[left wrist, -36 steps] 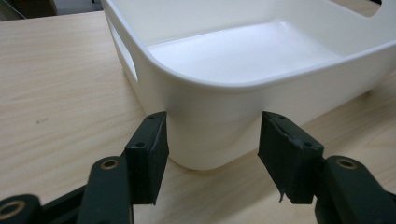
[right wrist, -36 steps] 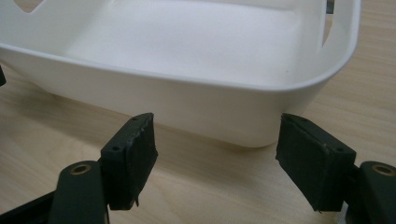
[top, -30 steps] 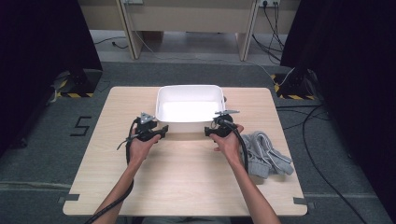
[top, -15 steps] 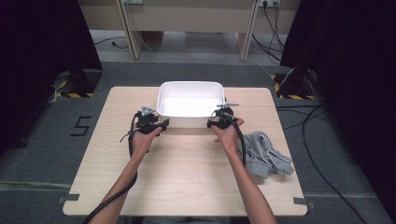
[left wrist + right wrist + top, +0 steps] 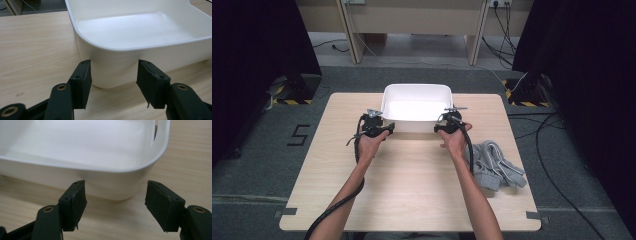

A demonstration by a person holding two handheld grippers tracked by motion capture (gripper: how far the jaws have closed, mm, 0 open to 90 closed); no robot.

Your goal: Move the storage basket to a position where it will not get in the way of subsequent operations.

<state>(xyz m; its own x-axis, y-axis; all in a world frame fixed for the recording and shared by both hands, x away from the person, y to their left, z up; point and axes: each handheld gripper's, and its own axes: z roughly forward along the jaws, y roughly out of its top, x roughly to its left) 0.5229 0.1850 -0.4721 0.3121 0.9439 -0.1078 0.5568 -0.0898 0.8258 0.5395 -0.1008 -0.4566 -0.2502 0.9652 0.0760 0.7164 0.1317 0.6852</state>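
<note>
An empty white plastic tub stands at the far middle of the wooden table. My left gripper is at the tub's near left corner, and my right gripper is at its near right corner. In the left gripper view the left gripper is open, with the tub's rounded corner wall just beyond the black pads, apart from them. The right gripper view has the right gripper open too, its jaws wide in front of the tub's other corner. Neither holds anything.
A crumpled grey cloth lies on the table to the right of my right forearm. Black cables trail from the grippers back along the arms. Dark curtains flank the table; desk legs and floor cables lie beyond its far edge.
Both hands have moved forward across the table, bringing the grippers up to the tub's near corners. The tub and the cloth have stayed put.
</note>
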